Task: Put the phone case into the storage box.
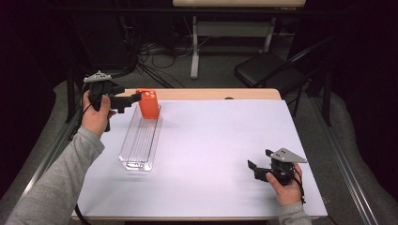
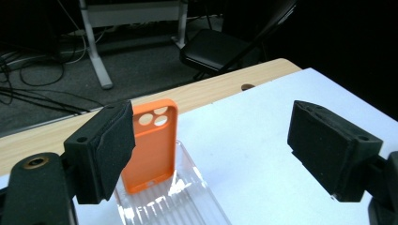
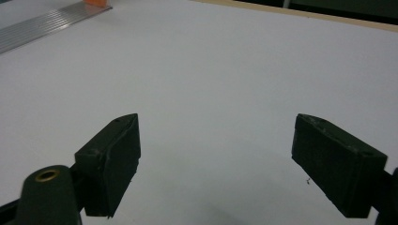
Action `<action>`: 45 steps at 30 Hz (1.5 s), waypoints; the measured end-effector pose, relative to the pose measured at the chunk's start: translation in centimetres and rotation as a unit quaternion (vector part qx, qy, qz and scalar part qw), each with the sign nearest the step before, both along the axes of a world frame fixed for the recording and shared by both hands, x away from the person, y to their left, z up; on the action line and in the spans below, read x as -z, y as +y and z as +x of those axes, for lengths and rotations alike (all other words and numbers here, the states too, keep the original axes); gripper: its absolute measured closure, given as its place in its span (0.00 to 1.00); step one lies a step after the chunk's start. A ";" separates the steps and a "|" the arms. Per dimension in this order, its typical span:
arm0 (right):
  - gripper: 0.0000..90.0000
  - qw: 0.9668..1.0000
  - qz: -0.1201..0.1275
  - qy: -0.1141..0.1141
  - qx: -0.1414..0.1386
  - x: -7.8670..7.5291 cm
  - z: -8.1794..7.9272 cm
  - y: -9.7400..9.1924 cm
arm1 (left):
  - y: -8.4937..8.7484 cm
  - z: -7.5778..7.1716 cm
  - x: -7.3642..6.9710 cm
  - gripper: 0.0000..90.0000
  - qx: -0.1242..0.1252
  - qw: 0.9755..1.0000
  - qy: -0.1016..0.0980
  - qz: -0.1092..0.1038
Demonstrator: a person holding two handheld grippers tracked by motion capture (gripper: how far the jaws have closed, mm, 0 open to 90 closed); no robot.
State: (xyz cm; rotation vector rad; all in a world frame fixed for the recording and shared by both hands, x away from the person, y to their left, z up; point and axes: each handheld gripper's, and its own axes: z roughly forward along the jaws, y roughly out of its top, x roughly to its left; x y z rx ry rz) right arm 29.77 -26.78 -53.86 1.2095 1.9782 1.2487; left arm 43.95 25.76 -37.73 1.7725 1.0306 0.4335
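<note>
Right hand-held gripper [image 1: 256, 167] idles released on the surface [image 1: 220, 154]; left hand-held gripper [image 2: 211, 150], released, should withdraw clear of the orange phone case [image 2: 152, 145] standing upright in the clear tray [image 1: 141, 140].

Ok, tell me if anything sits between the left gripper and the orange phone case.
Nothing visible does. The left gripper has its jaws open, and the orange phone case stands upright in the clear ribbed tray just past the near jaw.
</note>
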 end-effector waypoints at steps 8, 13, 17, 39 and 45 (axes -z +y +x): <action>0.15 1.000 -0.004 -0.008 0.004 -0.1 0.0 0.0 | -0.6 -0.7 -0.2 0.17 0.011 1.000 -0.004 0.011; 0.05 1.000 -0.004 -0.011 0.005 -0.3 -0.1 0.0 | -1.1 -1.4 0.0 0.13 0.004 0.999 -0.008 0.037; 0.00 1.000 0.000 -0.014 0.006 -0.4 -0.1 0.1 | -1.2 -2.0 0.2 0.12 0.017 0.999 -0.003 0.035; 0.00 1.000 -0.007 -0.015 0.004 -0.5 -0.2 0.3 | -0.6 -4.5 0.0 0.01 0.032 0.999 -0.011 0.018; 0.00 1.000 -0.004 -0.013 0.004 -0.5 -0.2 0.2 | -1.2 -5.1 0.4 0.01 0.048 0.999 -0.008 0.022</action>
